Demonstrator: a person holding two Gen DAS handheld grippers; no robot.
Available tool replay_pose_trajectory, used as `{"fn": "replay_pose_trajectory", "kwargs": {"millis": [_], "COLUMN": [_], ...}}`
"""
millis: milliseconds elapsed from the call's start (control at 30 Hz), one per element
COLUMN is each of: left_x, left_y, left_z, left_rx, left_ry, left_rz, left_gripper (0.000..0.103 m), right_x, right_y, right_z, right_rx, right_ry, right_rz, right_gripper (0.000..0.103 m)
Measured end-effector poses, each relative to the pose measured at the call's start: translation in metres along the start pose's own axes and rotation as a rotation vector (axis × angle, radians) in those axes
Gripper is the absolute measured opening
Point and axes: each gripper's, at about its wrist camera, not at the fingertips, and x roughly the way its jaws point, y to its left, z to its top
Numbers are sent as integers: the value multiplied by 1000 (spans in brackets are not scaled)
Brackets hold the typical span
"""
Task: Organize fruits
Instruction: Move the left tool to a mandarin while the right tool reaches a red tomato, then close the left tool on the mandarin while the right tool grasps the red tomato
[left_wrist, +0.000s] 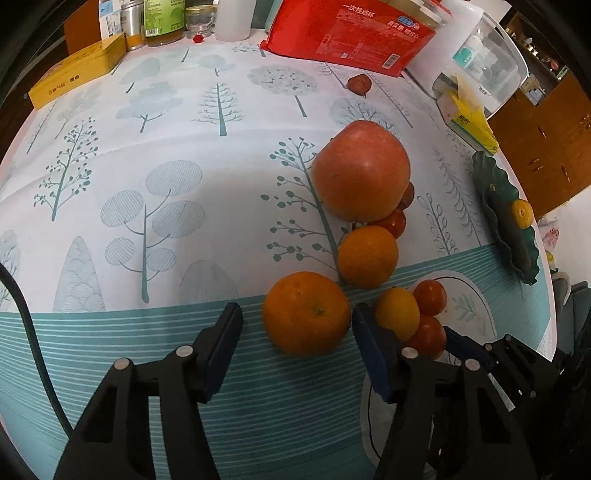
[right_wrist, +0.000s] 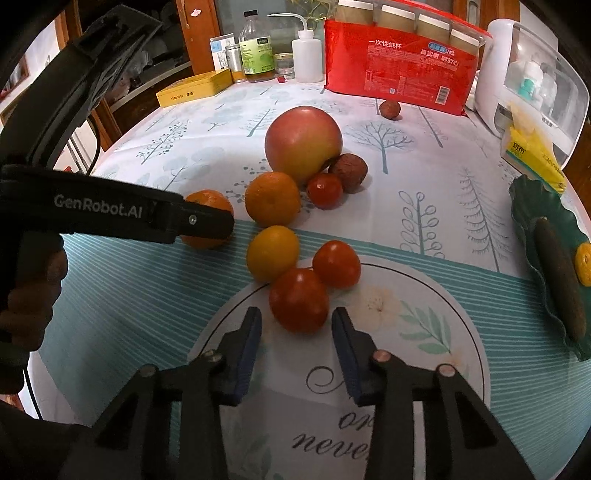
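Orange (left_wrist: 306, 314) sits between the open left claw (left_wrist: 297, 332), untouched by either finger.

Red packet (right_wrist: 400, 62), yellow tin (right_wrist: 192, 88), squeeze bottle (right_wrist: 306, 59)

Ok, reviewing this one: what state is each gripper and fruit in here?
left gripper: open, straddling an orange
orange: on the tablecloth, ungripped
right gripper: open around a tomato
tomato: on the table, pads not touching
apple: resting, untouched
green dish: holds a small citrus fruit
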Motion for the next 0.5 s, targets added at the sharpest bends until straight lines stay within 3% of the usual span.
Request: {"fn": "replay_pose_trajectory", "kwargs": {"millis": [200,500], "left_x": [0,1], "left_y": [1,-4], "left_z": [-1,1], "left_rx": [11,22], "left_ry": [-30,-39], "left_rz": [4,-12], "left_gripper": [59,46], "right_x": [5,5], "right_y": [2,2], "right_z": [2,1], "right_rx": [-12,-11], "right_ry": [-13,-23], "right_rz": [-8,-20], "right_gripper": [35,33]}}
